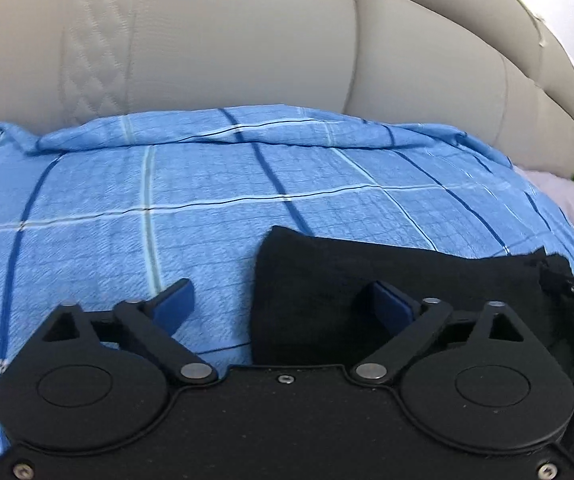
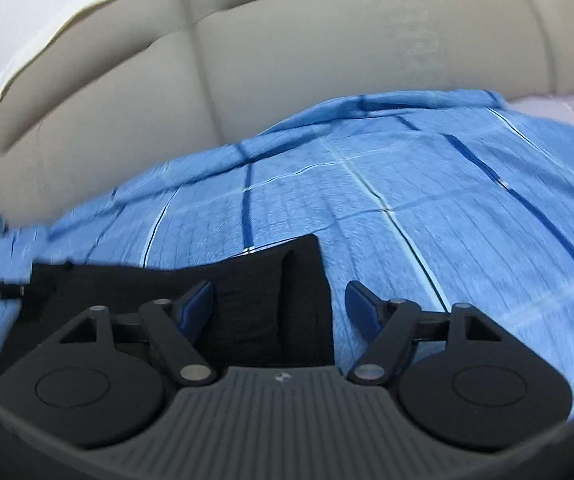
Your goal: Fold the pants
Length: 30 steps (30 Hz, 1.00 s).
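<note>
Broadly, both views look across a bed covered by a blue checked sheet (image 1: 167, 208), with a padded beige headboard (image 1: 227, 40) behind it.

Left wrist view, left to right: the sheet's far edge is rucked into a long fold against the headboard. The left gripper (image 1: 285, 304) is released, its jaws spread wide, the blue-padded fingers (image 1: 173, 304) well apart. One finger lies over bare sheet, the other over the black pants (image 1: 427, 280); neither pad presses cloth. The pants lie flat as a folded dark block on the sheet, right of centre, with a clean straight left edge and a squared upper-left corner. Their near portion is hidden under the gripper body, and their right end runs into the dark rim of the lens, so the full outline cannot be made out. A black object at the far right edge, over the pants, is cut off and cannot be identified.

Right wrist view, left to right: the picture is smeared, most heavily at the left margin, where nothing can be made out. The pants (image 2: 247, 300) appear left of centre, with a raised crease and a straight right edge; texture is unreadable. The right gripper (image 2: 283, 306) is released, its jaws parted, one finger over the pants, the other over the sheet (image 2: 447, 220), grasping nothing.
</note>
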Motion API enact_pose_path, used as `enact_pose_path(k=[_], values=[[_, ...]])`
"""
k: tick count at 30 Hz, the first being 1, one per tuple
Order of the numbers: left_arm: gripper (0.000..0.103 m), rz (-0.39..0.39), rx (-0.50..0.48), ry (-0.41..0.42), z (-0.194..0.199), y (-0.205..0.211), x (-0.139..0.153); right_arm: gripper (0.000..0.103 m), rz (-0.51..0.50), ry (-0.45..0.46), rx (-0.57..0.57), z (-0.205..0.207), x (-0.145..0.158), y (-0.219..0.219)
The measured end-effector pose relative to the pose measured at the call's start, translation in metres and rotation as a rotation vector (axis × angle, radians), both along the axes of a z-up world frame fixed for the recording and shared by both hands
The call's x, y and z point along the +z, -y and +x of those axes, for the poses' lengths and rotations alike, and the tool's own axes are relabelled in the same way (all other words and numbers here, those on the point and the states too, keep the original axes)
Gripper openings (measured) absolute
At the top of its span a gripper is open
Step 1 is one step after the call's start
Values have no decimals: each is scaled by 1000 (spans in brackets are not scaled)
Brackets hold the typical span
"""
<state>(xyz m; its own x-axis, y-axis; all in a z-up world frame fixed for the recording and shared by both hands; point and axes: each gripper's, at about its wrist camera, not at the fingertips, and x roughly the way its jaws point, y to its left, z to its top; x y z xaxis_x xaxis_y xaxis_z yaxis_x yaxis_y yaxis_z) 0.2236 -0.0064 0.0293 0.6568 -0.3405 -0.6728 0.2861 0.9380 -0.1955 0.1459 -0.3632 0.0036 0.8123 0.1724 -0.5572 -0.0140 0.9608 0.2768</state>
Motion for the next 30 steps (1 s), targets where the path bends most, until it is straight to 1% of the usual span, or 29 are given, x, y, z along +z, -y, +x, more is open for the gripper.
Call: enact_pose_path(k=[1, 3, 4, 6, 8, 10, 13, 15, 17, 18, 19, 22, 24, 26, 27, 28, 29, 30], values=[[99, 9, -5, 10, 1, 4, -1, 71, -5, 1, 22, 2, 0, -1], [99, 19, -24, 26, 0, 12, -3, 63, 21, 5, 67, 1, -1, 1], [99, 13, -38, 27, 0, 14, -3, 62, 36, 9, 73, 0, -1, 2], [99, -28, -84, 19, -3, 16, -1, 54, 63, 14, 88, -4, -1, 3], [99, -70, -118, 10, -5, 14, -2, 51, 90, 15, 112, -6, -2, 6], [101, -87, -126, 10, -2, 12, -2, 51, 103, 18, 130, -5, -3, 8], [101, -111, -117, -14, 5, 8, 1, 50, 167, 15, 148, 4, -6, 15], [100, -156, -107, -43, 8, 1, 2, 48, 186, 14, 155, 5, -7, 18], [97, -217, -103, -55, 10, -5, 0, 47, 195, 16, 153, 4, -8, 17], [97, -243, -98, -61, 11, -6, -1, 46, 208, 17, 159, 5, -10, 16], [97, -255, -96, -64, 12, -7, -1, 46, 222, 18, 165, 7, -12, 14], [97, -255, -105, -58, 13, -7, -2, 45, 246, 21, 184, 12, -14, 10], [97, -242, -105, -48, 11, -6, -2, 42, 236, 24, 187, 13, -14, 7], [89, -216, -80, -37, 9, 0, -2, 39, 222, 28, 184, 12, -13, 4], [70, -184, -57, -25, 7, 3, -1, 36, 218, 31, 181, 12, -13, 1], [43, -143, -34, -12, 5, 5, 0, 35, 216, 33, 178, 12, -12, -1], [35, -103, 3, -1, 3, 6, 1, 33, 213, 36, 172, 11, -11, -3], [26, -110, 30, -1, 1, 4, 2, 31, 213, 37, 164, 11, -10, -5]])
